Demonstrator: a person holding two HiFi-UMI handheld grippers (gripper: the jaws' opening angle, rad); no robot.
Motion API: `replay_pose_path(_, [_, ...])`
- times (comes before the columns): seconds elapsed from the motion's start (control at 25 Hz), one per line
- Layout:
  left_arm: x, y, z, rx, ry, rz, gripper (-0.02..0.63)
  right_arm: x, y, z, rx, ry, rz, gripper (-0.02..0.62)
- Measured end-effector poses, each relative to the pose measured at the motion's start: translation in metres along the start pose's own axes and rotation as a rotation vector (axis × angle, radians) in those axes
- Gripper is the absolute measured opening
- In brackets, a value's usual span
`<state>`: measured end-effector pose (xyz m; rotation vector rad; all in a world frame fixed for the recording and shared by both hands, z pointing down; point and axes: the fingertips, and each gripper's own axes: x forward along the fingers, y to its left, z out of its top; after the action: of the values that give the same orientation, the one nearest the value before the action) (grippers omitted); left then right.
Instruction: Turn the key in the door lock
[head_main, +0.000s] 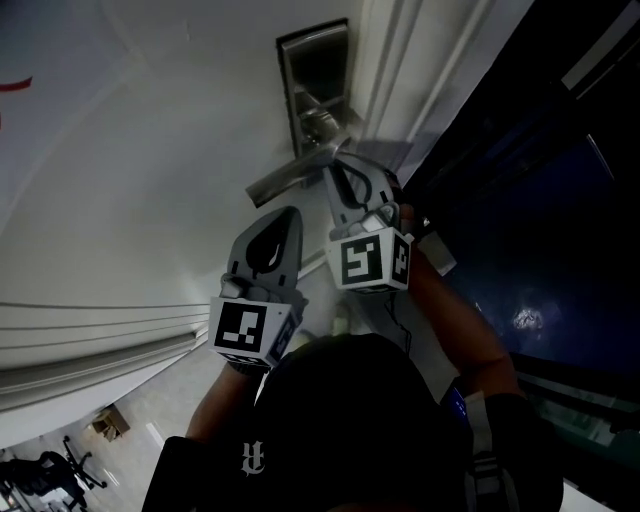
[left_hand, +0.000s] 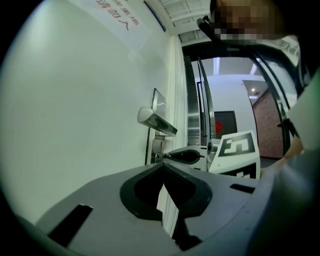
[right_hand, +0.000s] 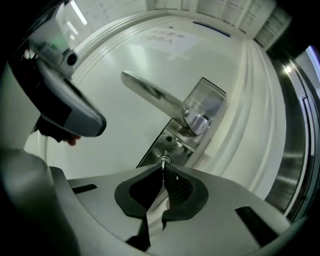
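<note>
Grey plastic jaws of my right gripper (right_hand: 162, 167) are pressing together on the small silver key (right_hand: 163, 160). The key is sitting in the cylinder at the lower part of the brushed-steel rectangular lock plate (right_hand: 210, 100). Above the key, the silver lever handle (right_hand: 152, 95) is sticking out from that plate across the white door (head_main: 150, 150). My left gripper (left_hand: 161, 167) is hanging near the plate, on the handle-tip side, with its jaws closed on nothing. I am judging the key inserted and gripped. How far it is turned is not showing, so the twist itself seems left to do.
</note>
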<state>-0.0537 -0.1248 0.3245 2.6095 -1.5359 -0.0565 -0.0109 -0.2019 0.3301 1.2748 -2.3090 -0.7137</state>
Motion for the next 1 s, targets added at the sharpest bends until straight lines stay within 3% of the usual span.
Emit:
replay_pose_path(0.56, [-0.002,-0.005,-0.002,0.008,0.021,-0.005,0.006,0.001,-0.003,-0.010,1.308,-0.045,0.341,0.023])
replay_pose_path(0.72, [-0.004,-0.006,-0.001,0.009,0.015,0.001,0.006,0.002,-0.008,-0.007,1.528,-0.088,0.394,0.023])
replay_pose_path(1.0, [-0.007,-0.005,-0.003,0.005,0.023,0.009,0.006,0.001,-0.003,-0.019,1.731,-0.050,0.417,0.023])
